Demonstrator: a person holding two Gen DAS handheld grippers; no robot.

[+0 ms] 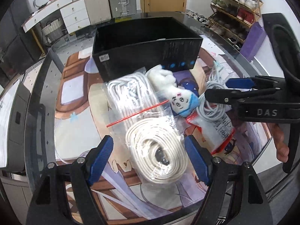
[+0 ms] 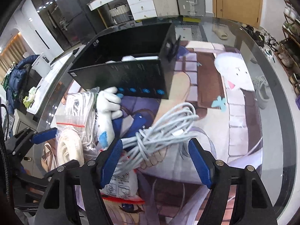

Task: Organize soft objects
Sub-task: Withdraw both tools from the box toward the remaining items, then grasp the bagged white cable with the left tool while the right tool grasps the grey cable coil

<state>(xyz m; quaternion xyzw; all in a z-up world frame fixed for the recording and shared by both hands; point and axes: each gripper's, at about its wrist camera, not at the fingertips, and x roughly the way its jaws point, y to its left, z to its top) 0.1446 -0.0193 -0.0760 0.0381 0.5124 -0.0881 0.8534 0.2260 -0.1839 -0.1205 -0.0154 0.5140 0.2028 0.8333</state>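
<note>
A black open box (image 1: pixel 146 46) stands at the back of the printed mat; in the right wrist view (image 2: pixel 129 71) something white lies inside it. My left gripper (image 1: pixel 149 158) is open, its jaws on either side of a bagged coil of cream cable (image 1: pixel 157 148). Behind it lie a bag of white cable (image 1: pixel 129 95) and a white plush toy with a blue hat (image 1: pixel 174 91). My right gripper (image 2: pixel 155 159) is open over a loose grey cable bundle (image 2: pixel 161 131), which rests on a red-edged bag (image 2: pixel 121 185). The plush toy (image 2: pixel 107 110) lies to its left.
The round glass table's edge (image 1: pixel 37 101) curves close on the left and right. A shoe rack (image 1: pixel 236 9) and drawers (image 1: pixel 75 13) stand beyond it. The right gripper's body (image 1: pixel 262 101) reaches in from the right of the left wrist view.
</note>
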